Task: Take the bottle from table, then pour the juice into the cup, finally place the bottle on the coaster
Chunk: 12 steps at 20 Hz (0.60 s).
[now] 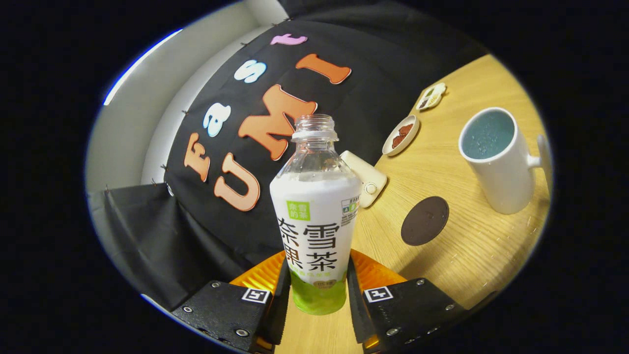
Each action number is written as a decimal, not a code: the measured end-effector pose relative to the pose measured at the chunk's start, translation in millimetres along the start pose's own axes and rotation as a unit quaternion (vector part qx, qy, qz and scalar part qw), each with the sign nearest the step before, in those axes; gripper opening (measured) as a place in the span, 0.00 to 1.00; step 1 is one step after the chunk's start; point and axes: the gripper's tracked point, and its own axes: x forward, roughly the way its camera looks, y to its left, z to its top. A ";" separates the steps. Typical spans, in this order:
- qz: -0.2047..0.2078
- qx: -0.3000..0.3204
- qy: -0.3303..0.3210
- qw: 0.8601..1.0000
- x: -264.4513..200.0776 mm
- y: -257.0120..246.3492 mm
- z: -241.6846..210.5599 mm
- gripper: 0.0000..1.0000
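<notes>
A clear, uncapped bottle (314,216) with a white label and green base stands between my fingers, and my gripper (317,290) is shut on its lower part. The whole view is tilted, so the bottle seems lifted off the wooden table (471,255). To the right beyond the fingers lies a dark round coaster (425,221) flat on the table. Further right stands a white cup (496,160) with a handle; its inside looks bluish with small bubbles.
A small white boxy device (366,177) lies just behind the bottle. Two small white dishes (401,134) (431,96) with brown contents sit further back along the table. The black cloth wall rises to the left and behind.
</notes>
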 end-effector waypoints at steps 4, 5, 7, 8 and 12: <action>0.001 0.078 -0.001 0.997 0.4 -6.5 -2.4 0.55; 0.000 0.094 0.000 0.996 0.0 -7.6 -4.8 0.55; 0.001 0.127 -0.003 0.992 1.9 -7.1 -4.5 0.55; 0.002 0.143 -0.005 0.990 3.6 -7.5 -3.5 0.55; 0.002 0.194 -0.021 0.981 4.2 -7.4 7.6 0.55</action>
